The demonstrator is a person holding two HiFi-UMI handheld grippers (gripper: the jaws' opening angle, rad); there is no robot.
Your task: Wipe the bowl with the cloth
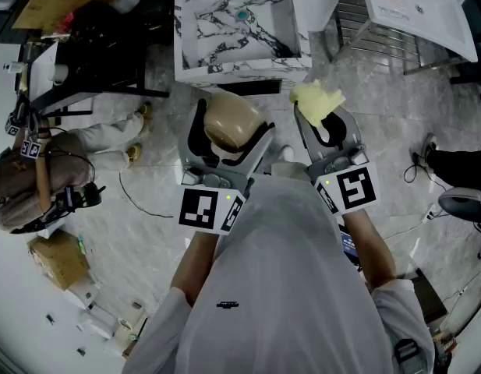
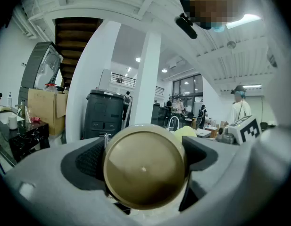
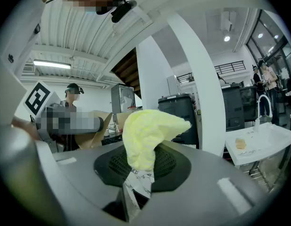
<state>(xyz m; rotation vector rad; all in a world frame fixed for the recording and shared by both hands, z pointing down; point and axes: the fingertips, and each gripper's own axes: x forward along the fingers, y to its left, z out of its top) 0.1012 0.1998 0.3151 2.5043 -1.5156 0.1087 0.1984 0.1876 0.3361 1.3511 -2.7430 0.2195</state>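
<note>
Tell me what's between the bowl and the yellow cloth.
In the head view, only one jaw of the left gripper, hugging the bowl, then a bare gap over the marble floor before the cloth.

There are two grippers (image 1: 231, 121) (image 1: 324, 123), one tan bowl (image 1: 224, 128), one yellow cloth (image 1: 316, 100) and one marble sink (image 1: 195, 37).

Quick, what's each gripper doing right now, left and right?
Left gripper: closed on the tan bowl.
Right gripper: closed on the yellow cloth.
</note>
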